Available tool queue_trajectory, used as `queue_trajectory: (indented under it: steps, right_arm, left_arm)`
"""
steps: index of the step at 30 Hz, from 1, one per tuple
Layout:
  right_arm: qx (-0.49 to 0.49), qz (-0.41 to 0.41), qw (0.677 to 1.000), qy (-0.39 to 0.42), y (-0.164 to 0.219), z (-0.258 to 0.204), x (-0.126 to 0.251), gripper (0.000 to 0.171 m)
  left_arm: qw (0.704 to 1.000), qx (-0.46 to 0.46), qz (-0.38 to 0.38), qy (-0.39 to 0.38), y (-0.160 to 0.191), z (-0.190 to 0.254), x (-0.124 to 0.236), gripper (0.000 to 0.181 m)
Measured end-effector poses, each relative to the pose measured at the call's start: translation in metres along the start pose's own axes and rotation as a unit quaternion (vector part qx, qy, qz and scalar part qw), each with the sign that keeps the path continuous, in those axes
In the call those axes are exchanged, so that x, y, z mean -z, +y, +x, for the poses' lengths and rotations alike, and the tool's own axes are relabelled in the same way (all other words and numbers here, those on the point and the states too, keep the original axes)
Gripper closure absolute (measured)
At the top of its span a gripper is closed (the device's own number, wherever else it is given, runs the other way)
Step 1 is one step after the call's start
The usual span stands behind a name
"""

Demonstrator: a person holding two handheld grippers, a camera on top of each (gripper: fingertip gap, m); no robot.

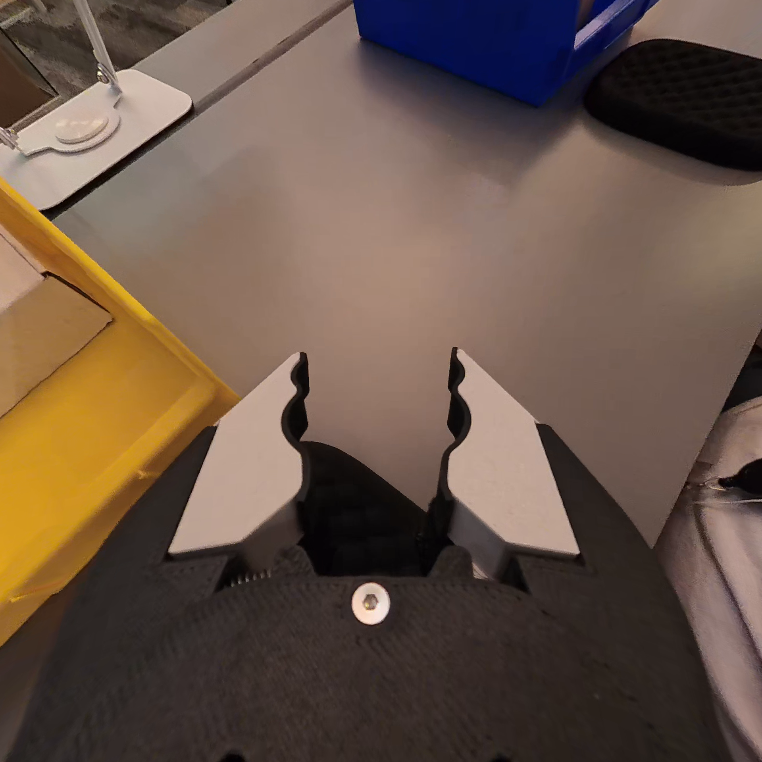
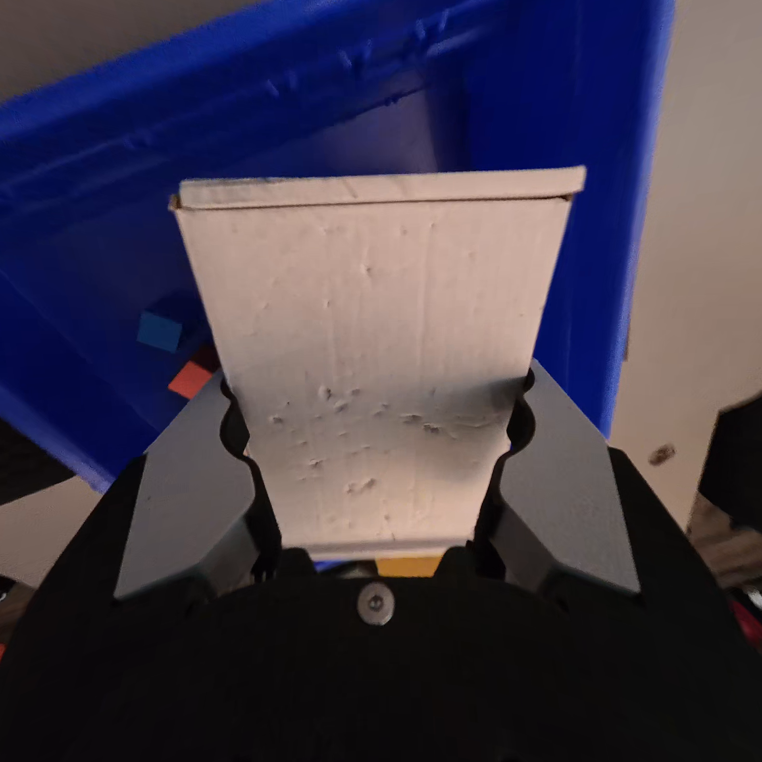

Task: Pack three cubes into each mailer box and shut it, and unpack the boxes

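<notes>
My right gripper is shut on a white cardboard mailer box, gripping its two sides and holding it over the blue bin. A blue cube and a red cube lie inside the bin, left of the box. A yellow cube shows just under the box's near edge. My left gripper is open and empty above the bare grey table. The yellow bin at its left holds cardboard mailer boxes.
In the left wrist view, the blue bin stands at the far side of the table, with a black mesh pad to its right. A white lamp base sits at the far left. Light clothing shows at the right edge.
</notes>
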State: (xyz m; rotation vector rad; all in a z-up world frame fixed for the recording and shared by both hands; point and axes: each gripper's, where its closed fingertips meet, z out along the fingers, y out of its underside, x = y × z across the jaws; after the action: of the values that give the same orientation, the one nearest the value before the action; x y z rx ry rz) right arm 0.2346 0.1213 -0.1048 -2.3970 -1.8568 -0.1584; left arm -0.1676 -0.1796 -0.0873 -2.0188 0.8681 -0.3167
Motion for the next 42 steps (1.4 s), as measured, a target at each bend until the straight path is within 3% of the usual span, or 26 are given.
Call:
queue_trajectory:
  steps: [1,13,23,27,30,33,38,41,42]
  right_arm:
    - [0.009,0.013,1.000,-0.009,-0.005,-0.001,-0.007,0.042]
    - [0.121,-0.014,0.992,0.012,-0.013,0.002,-0.053,0.041]
    - [0.125,-0.020,0.988,0.086,-0.007,0.022,-0.042,0.045]
    - [0.098,0.033,0.987,0.121,-0.011,0.022,-0.019,0.046]
    - [0.023,0.120,0.975,0.187,-0.010,0.029,0.017,0.056]
    - [-0.151,0.176,0.950,0.211,0.028,0.031,0.040,0.062]
    - [-0.335,0.149,0.915,0.168,0.106,0.003,0.018,0.072]
    - [-0.395,0.141,0.901,0.107,0.123,-0.017,-0.002,0.087]
    - [-0.410,0.151,0.897,0.074,0.120,-0.024,-0.007,0.100]
  left_arm:
    - [1.000,-0.002,-0.002,-0.002,-0.001,-0.001,-0.001,0.114]
    - [0.999,-0.034,-0.012,0.003,-0.024,0.008,-0.021,0.115]
    - [0.999,-0.032,-0.012,0.000,-0.023,0.008,-0.025,0.114]
    - [1.000,-0.023,-0.003,-0.006,-0.022,0.004,-0.020,0.114]
    - [1.000,-0.013,0.003,-0.014,-0.020,-0.003,-0.015,0.115]
    - [1.000,0.001,0.011,-0.020,-0.016,-0.010,-0.008,0.116]
    - [0.999,0.007,0.015,-0.028,-0.014,-0.018,0.002,0.116]
    - [0.999,0.006,0.023,-0.029,-0.017,-0.019,0.005,0.117]
    - [0.999,0.006,0.026,-0.029,-0.018,-0.019,0.006,0.117]
